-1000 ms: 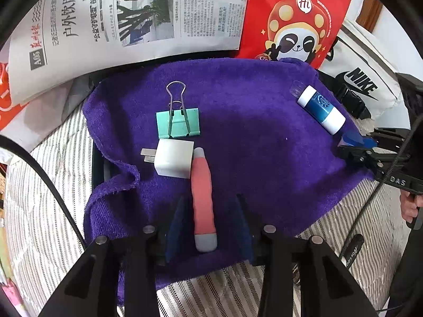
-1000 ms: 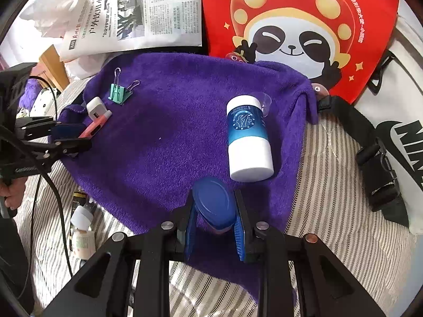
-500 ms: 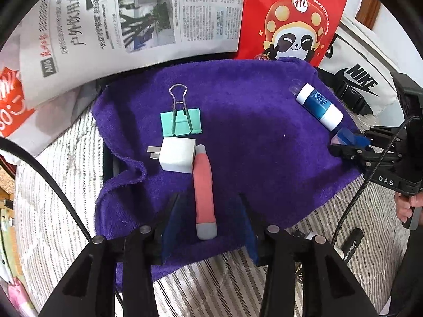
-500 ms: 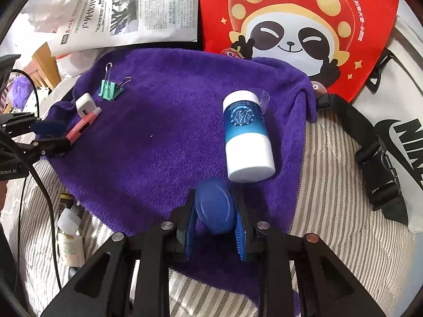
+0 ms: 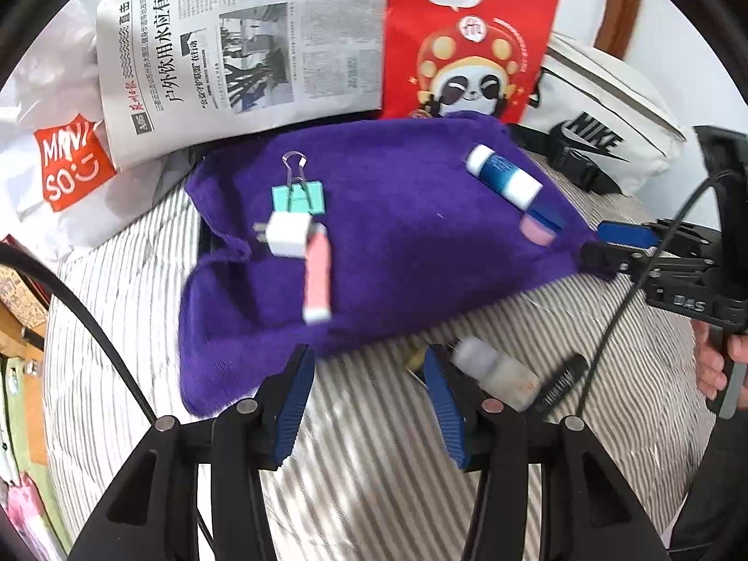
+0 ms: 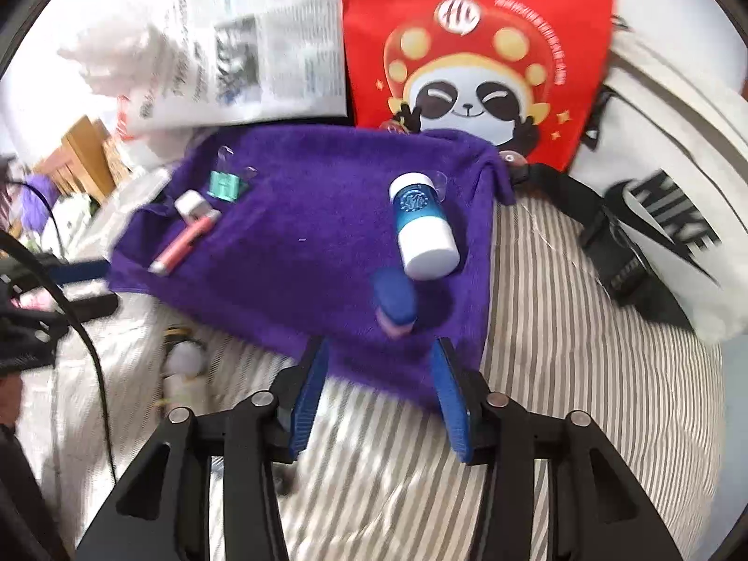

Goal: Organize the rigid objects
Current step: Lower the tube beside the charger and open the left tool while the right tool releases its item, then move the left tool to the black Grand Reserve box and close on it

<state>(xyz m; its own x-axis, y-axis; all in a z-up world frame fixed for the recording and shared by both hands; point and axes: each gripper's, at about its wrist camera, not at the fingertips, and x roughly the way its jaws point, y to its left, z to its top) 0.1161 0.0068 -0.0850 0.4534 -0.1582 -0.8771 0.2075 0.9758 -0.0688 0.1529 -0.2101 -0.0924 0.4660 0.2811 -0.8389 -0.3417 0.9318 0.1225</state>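
Note:
A purple towel [image 5: 397, 233] carries a green binder clip [image 5: 299, 196], a white charger plug [image 5: 287, 233] and a pink stick with a grey end [image 5: 318, 276] on its left. On its right lie a blue-and-white bottle [image 5: 502, 175] and a small blue-and-pink piece [image 5: 540, 226]. My left gripper [image 5: 369, 364] hovers over the towel's near edge, jaws opening, nothing between them. In the right wrist view the blue-and-pink piece [image 6: 395, 301] lies on the towel [image 6: 304, 257] just ahead of my right gripper [image 6: 379, 355]. Its jaws are opening and hold nothing. The bottle [image 6: 423, 229] lies beyond.
Striped bedding [image 5: 374, 467] lies under the towel. A newspaper [image 5: 243, 46], a red panda bag [image 5: 467, 37] and a white Nike bag [image 5: 603, 117] line the back. A small white bottle [image 5: 495, 371] and a black comb [image 5: 565, 381] lie below the towel's near edge.
Both grippers pulled back and up from the towel. The right one let go of the blue-and-pink piece, which now lies on the towel. The left jaws widened and left the pink stick behind.

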